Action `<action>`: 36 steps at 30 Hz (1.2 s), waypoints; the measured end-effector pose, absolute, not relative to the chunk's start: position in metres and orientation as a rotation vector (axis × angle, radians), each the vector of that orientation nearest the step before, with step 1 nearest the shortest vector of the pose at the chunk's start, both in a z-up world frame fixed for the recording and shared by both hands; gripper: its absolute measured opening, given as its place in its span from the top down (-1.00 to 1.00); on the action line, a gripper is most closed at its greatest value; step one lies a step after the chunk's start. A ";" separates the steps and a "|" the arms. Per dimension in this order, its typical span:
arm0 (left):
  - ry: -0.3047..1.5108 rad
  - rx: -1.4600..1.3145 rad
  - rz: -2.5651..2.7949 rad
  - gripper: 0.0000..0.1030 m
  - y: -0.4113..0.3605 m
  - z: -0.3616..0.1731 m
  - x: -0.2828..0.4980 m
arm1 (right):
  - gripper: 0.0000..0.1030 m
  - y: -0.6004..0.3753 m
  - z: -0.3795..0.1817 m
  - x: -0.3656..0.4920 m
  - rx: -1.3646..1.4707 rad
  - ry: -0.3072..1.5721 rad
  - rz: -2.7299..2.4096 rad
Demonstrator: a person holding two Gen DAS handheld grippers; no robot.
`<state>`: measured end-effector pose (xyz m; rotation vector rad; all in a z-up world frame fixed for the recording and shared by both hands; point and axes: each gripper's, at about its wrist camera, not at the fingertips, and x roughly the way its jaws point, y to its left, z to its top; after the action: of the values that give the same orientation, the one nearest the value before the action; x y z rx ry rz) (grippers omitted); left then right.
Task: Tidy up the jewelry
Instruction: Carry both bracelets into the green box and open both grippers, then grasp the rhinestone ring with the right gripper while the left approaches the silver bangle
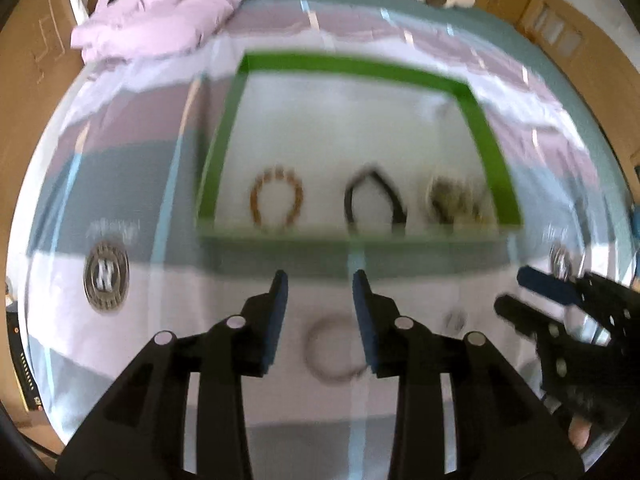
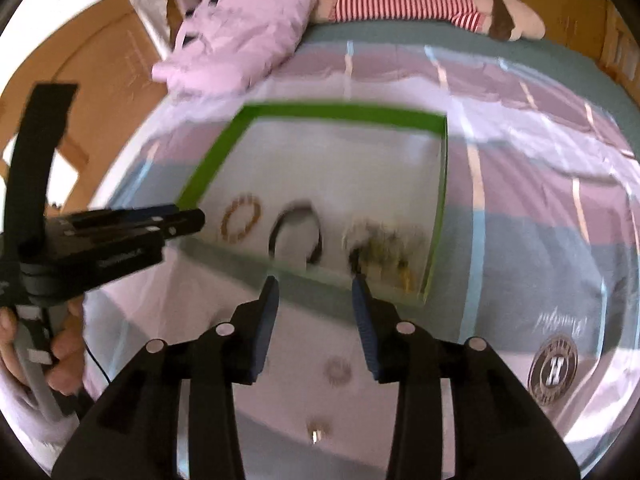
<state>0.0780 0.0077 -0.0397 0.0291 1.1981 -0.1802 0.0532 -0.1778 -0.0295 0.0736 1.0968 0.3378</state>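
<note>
hovering above the bedsheet point(image 1: 120, 360), the left gripper point(image 1: 320, 280) has its fingers apart, empty, a blurred bangle point(image 1: 335, 350) lying flat on the sheet between and below them. the right gripper point(image 2: 315, 285) is spread and empty too, a small ring point(image 2: 338, 370) under its gap and another ring point(image 2: 319, 432) nearer the camera. in the green-rimmed tray point(image 1: 352, 65) ahead: a beaded bracelet point(image 1: 277, 199), a dark bracelet point(image 1: 374, 199) with its pointed end facing the far rim, long axis front to back, and a blurred tangle point(image 1: 456, 200) of pieces.
</note>
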 end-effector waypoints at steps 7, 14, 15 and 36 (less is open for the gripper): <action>1.235 0.121 -0.140 0.11 0.001 -0.081 0.045 | 0.25 -0.181 -0.093 0.040 0.073 1.248 0.293; 1.251 0.155 -0.167 -0.04 -0.012 -0.092 0.041 | 0.12 -0.169 -0.106 0.043 0.000 1.225 0.259; 1.246 0.164 -0.165 -0.06 -0.013 -0.092 0.041 | 0.11 -0.169 -0.110 0.044 -0.001 1.228 0.249; 1.261 0.205 -0.171 -0.11 -0.029 -0.102 0.036 | 0.59 -0.158 -0.118 0.043 -0.030 1.234 0.287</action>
<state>0.0363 -0.0285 -0.1022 0.2050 1.2608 -0.1708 0.0428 -0.1578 -0.1185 -0.0300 1.2342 0.2871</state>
